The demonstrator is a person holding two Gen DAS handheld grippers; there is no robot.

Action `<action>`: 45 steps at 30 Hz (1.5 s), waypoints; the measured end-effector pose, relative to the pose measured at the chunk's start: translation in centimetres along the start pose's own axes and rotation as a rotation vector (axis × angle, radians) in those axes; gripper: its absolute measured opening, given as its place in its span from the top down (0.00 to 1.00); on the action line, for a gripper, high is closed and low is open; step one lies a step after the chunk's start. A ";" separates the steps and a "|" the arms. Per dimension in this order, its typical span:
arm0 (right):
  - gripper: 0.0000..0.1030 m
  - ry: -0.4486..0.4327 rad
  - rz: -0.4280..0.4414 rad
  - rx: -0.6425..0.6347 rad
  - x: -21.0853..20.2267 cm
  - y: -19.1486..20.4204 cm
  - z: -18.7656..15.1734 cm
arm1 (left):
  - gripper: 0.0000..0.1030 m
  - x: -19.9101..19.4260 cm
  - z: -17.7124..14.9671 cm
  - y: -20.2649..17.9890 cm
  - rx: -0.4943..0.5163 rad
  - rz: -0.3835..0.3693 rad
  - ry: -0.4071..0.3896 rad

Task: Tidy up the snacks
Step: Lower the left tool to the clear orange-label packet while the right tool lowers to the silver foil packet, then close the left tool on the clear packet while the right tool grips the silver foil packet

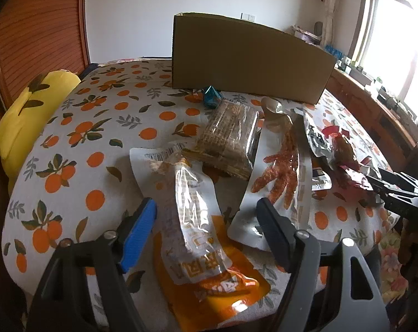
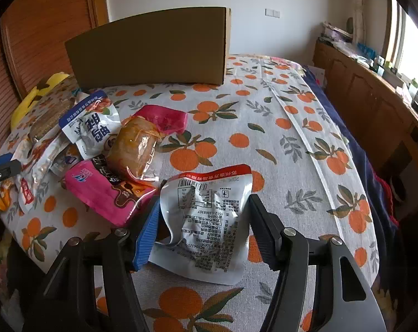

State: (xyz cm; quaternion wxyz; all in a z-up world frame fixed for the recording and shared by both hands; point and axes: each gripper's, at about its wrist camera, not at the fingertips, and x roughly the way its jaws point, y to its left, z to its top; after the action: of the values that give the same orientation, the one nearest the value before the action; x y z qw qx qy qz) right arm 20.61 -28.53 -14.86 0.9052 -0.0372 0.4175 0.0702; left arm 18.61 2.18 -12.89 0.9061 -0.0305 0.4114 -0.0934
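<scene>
On the orange-print cloth (image 1: 79, 149), my left gripper (image 1: 206, 213) stands open astride a white and orange snack pouch (image 1: 192, 215); neither pad touches it. A brown wafer pack (image 1: 228, 135) and a pouch of red strips (image 1: 281, 171) lie just beyond. My right gripper (image 2: 203, 215) is shut on a silver pouch with a red top edge (image 2: 209, 215), which buckles between the pads. To its left lie a pink pack (image 2: 106, 191), a clear pack of brown food (image 2: 134, 149) and a blue and white pouch (image 2: 93, 127). An open cardboard box (image 1: 250, 55) (image 2: 153, 49) stands behind.
A yellow plush (image 1: 26, 119) lies at the left edge of the cloth. A wooden cabinet (image 2: 375, 105) crowded with small items runs under the window on the right. A teal wrapper (image 1: 211, 96) sits at the foot of the box. A wooden panel stands at the left.
</scene>
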 end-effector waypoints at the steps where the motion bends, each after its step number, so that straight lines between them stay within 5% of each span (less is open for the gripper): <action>1: 0.39 -0.004 0.000 -0.001 -0.1 0.0 -0.1 | 0.42 0.0 0.0 0.2 -0.005 0.011 0.001; 5: 0.39 -0.020 -0.001 -0.006 -0.1 0.0 -0.2 | 0.54 -0.1 0.0 0.8 -0.009 0.031 0.003; 8: 0.38 -0.031 0.001 -0.008 -0.1 0.0 -0.3 | 0.54 0.2 -0.1 1.2 -0.013 0.038 0.014; 15: 0.38 -0.053 -0.001 -0.009 -0.2 0.1 -0.7 | 0.35 0.9 0.1 1.0 0.008 0.069 0.024; 20: 0.38 -0.061 -0.001 -0.009 -0.2 0.1 -0.8 | 0.34 1.2 0.0 0.7 0.054 0.102 0.038; 30: 0.38 -0.064 -0.002 -0.010 -0.3 0.1 -0.9 | 0.58 0.2 -0.4 1.9 0.104 0.085 0.054; 38: 0.39 -0.065 -0.005 -0.012 -0.3 0.1 -0.9 | 0.63 -0.9 -0.9 2.8 0.037 0.009 0.029; 45: 0.48 -0.045 0.028 -0.017 -0.5 -0.3 -0.2 | 0.62 -2.4 -0.3 2.3 0.032 0.015 -0.038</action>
State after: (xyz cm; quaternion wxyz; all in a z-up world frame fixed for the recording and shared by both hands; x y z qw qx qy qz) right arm 20.21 -28.94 -14.63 0.9129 -0.0376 0.3969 0.0873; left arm 17.19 4.88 -11.56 0.9148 -0.0147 0.3929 -0.0923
